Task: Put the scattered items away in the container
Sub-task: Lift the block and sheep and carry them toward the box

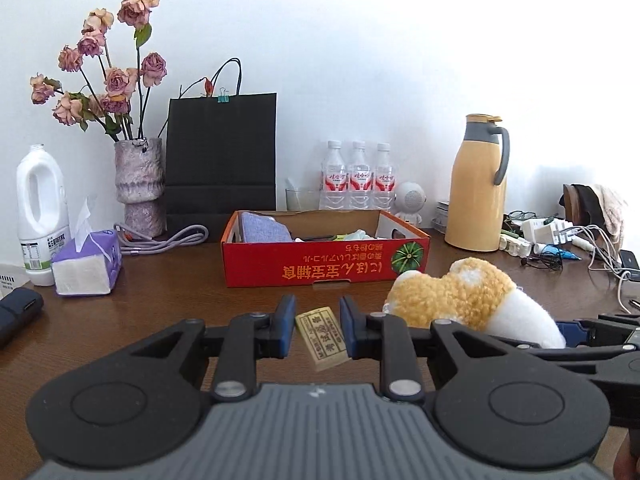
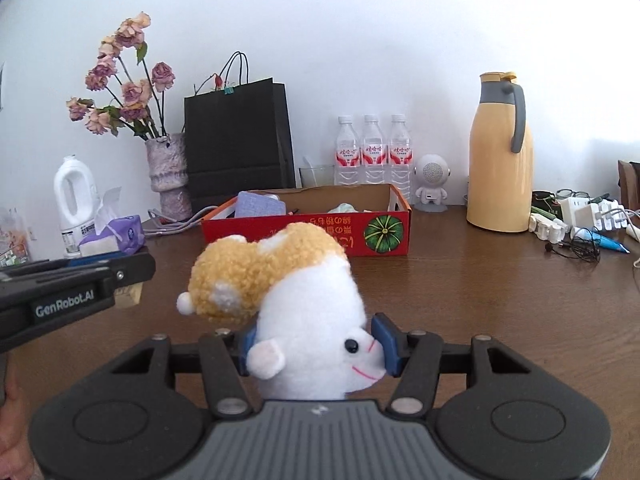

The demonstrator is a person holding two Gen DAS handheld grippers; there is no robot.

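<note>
My left gripper (image 1: pixel 317 320) is shut on a small tan box with printed characters (image 1: pixel 322 338), held above the brown table. My right gripper (image 2: pixel 316 344) is shut on a white and orange plush toy (image 2: pixel 308 304), its blue pads pressing both sides of the white head. In the left wrist view the plush (image 1: pixel 460 296) hangs close on the right. Beyond both stands the red cardboard box (image 1: pixel 320 260) (image 2: pixel 384 236), open on top, with a lavender pouch (image 1: pixel 264 228) and other small items inside. The left gripper's side (image 2: pixel 80 280) enters the right wrist view, with the tan box (image 2: pixel 130 294) at its tip.
Along the wall stand a vase of dried roses (image 1: pixel 138 188), a black paper bag (image 1: pixel 222 152), three water bottles (image 1: pixel 358 176), a small white speaker (image 2: pixel 432 182) and a yellow jug (image 1: pixel 478 184). A tissue pack (image 1: pixel 86 264) and white bottle (image 1: pixel 38 212) sit left. Cables and chargers (image 2: pixel 580 220) clutter the right.
</note>
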